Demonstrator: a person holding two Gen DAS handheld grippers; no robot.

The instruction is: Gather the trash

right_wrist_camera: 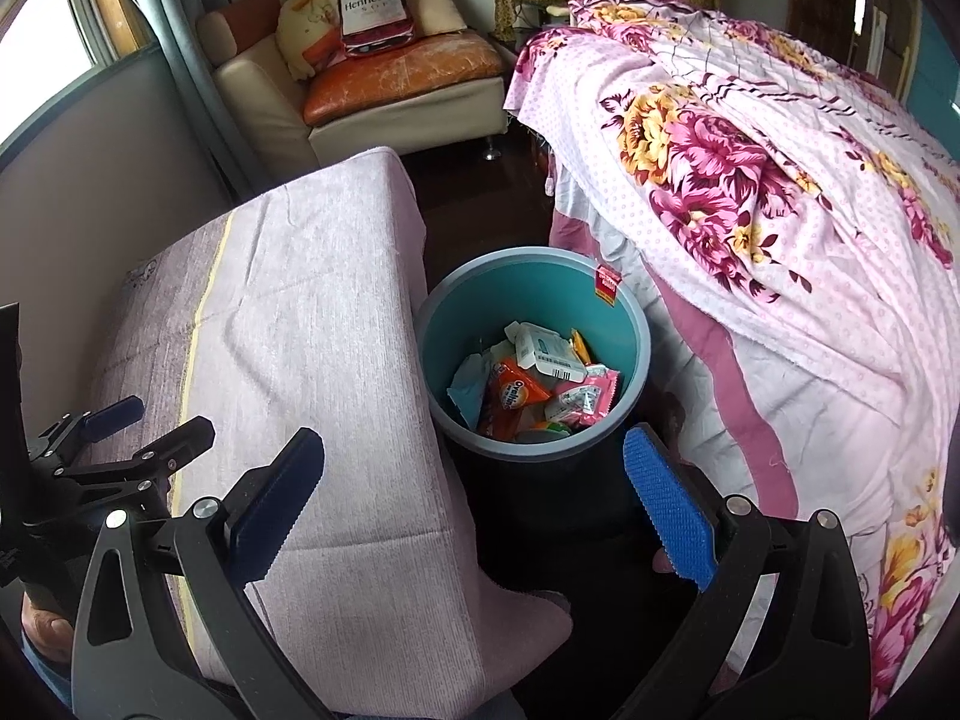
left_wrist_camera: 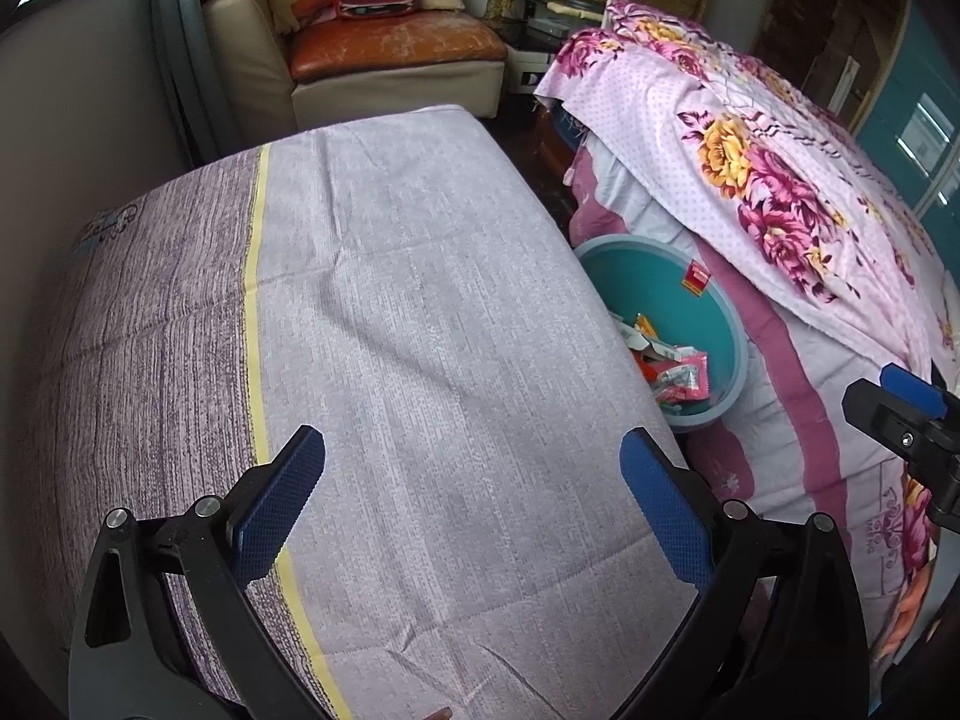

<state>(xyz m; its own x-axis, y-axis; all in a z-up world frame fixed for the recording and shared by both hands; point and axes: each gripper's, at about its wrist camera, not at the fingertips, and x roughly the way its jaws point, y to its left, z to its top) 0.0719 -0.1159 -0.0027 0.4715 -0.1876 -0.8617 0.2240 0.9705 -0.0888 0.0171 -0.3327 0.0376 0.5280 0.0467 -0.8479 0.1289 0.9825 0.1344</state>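
A teal bin (right_wrist_camera: 630, 324) stands on the floor between a cloth-covered table (right_wrist_camera: 312, 324) and a bed. It holds several wrappers and packets (right_wrist_camera: 534, 384), among them an orange packet and a white carton. It also shows in the left wrist view (left_wrist_camera: 660, 282). My right gripper (right_wrist_camera: 474, 498) is open and empty, above the near side of the bin. My left gripper (left_wrist_camera: 474, 498) is open and empty over the table's lilac cloth (left_wrist_camera: 420, 300). The right gripper shows at the right edge of the left wrist view (left_wrist_camera: 900, 408).
A bed with a pink floral cover (right_wrist_camera: 750, 180) lies right of the bin. A cream sofa (right_wrist_camera: 372, 90) with cushions and a bottle-shaped pillow stands at the back. A wall and window are on the left.
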